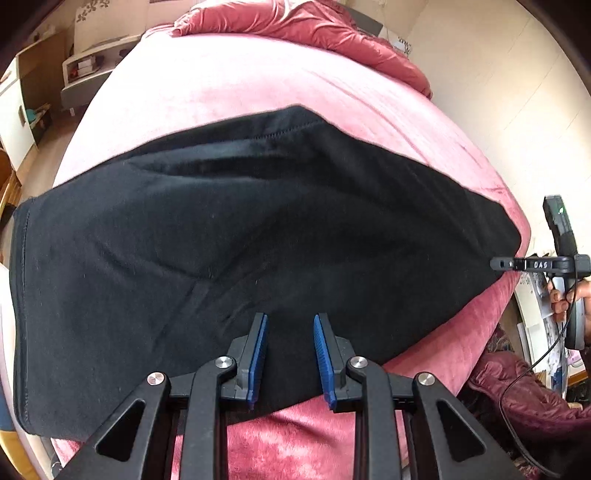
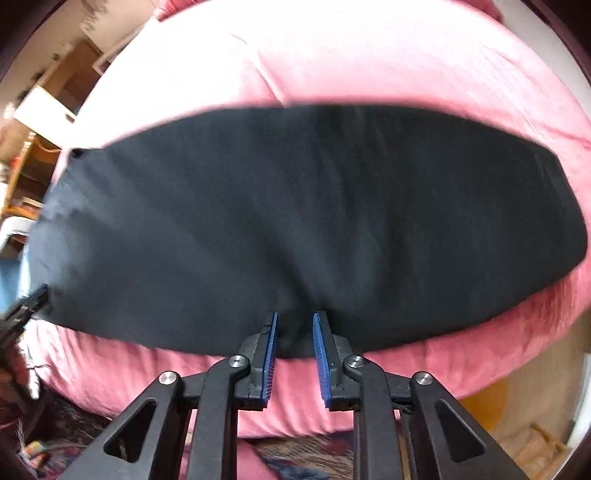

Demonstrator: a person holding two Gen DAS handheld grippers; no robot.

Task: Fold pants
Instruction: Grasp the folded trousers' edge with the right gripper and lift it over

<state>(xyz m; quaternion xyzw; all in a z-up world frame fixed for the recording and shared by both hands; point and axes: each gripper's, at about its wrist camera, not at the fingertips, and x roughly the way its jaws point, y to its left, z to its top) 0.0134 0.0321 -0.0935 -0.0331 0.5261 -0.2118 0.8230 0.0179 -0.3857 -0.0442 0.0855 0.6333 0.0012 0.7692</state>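
- Lying flat across the pink bed (image 1: 229, 92), the black pants (image 1: 258, 221) are shown stretched from left to right, their near edge close to the near side of the mattress.
- The left tongs (image 1: 290, 319) are seen angled down over the near edge of the pants; black cloth lies between the blue pads (image 1: 258, 354), which stand apart, and whether the cloth is pinched cannot be told.
- The right tongs (image 2: 294, 317) are placed likewise at the near edge of the pants (image 2: 295, 206), a small bunch of cloth being gathered between the narrowly spaced pads (image 2: 320, 354); a firm grip cannot be confirmed.
- At the far right of the left wrist view, the right tool is held by a hand (image 1: 563, 295) beside the end of the pants.
- A crumpled red quilt (image 1: 314, 26) is seen at the far end of the bed.
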